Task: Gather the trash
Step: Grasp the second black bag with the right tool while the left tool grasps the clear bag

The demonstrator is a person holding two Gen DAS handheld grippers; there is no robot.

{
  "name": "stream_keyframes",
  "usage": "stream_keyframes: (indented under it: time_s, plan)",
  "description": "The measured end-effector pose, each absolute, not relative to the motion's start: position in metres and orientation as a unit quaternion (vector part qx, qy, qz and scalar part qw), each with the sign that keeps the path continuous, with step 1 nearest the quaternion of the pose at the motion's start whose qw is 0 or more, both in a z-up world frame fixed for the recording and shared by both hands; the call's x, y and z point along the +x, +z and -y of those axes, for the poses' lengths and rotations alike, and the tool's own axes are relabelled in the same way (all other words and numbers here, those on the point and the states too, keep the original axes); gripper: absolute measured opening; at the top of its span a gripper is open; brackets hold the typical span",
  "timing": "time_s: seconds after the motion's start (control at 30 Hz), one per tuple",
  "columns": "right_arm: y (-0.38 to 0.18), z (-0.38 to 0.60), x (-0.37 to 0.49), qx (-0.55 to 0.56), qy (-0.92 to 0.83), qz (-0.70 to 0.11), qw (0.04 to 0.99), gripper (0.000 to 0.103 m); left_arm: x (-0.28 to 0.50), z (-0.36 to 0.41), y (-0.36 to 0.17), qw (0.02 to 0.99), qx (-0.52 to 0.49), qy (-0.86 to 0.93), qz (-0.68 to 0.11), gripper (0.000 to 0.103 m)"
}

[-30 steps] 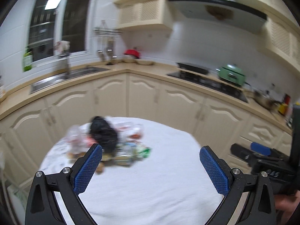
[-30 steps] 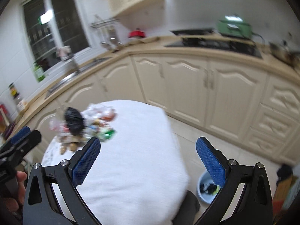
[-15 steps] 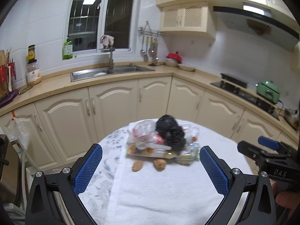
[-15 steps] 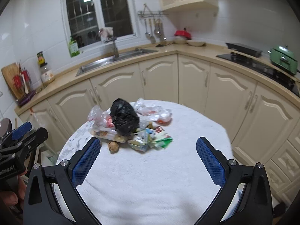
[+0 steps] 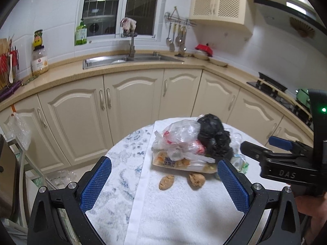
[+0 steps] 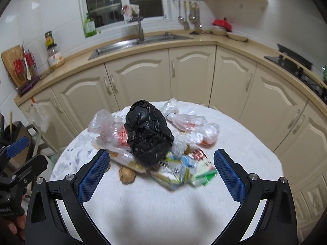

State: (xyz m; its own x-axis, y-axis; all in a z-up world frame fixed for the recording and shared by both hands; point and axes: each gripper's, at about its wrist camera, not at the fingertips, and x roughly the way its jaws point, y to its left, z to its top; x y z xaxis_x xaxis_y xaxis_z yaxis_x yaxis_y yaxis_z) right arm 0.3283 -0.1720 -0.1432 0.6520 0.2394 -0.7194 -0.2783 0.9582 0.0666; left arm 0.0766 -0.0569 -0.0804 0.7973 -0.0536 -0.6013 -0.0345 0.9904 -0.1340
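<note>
though blurry, trash (image 6: 151,138) sits beyond fingers (image 6: 92,175).

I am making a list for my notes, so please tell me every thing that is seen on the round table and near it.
crumpled black plastic bag: one, black, on top of the pile
clear plastic bags: several, transparent, around the black bag
green-and-white printed wrappers: a few, front right of the pile
brown walnuts: two, brown, on the towel in front of the pile
white towel-covered round table: one, white
steel sink: one, on the counter behind
left gripper: open, empty
right gripper: open, empty
</note>
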Motion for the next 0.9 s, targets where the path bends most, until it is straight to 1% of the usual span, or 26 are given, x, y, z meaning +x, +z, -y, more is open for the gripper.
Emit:
stream_keyframes:
  time_s: [0.2,0.27,0.3,0.33,0.43,0.5,0.9]
  plan:
    - [-0.17,0.155,0.374,-0.026,0.165,-0.413,0.895,0.103,0.123,0.046,-0.089,0.937,-0.077,0.003,-0.34,0.102]
    - [-0.185,0.149,0.391,-0.031,0.166,-0.432,0.886,0.101,0.139,0.041,-0.091,0.935,-0.079,0.004,-0.346,0.102]
    - [-0.192,0.149,0.398,-0.029,0.169,-0.443,0.88,0.094,0.142,0.04,-0.091,0.935,-0.078,0.005,-0.347,0.102]
    - [-0.198,0.149,0.404,-0.021,0.178,-0.455,0.872,0.078,0.145,0.04,-0.093,0.935,-0.078,0.005,-0.347,0.102]
    - [-0.204,0.155,0.402,0.0,0.199,-0.459,0.866,0.071,0.149,0.042,-0.101,0.933,-0.075,0.004,-0.351,0.102]
    - [-0.2,0.161,0.392,0.004,0.206,-0.453,0.867,0.069,0.154,0.043,-0.105,0.933,-0.074,0.001,-0.352,0.102]
    - [-0.152,0.238,0.31,0.072,0.172,-0.398,0.898,0.069,0.195,0.073,-0.126,0.93,-0.044,-0.038,-0.363,0.102]
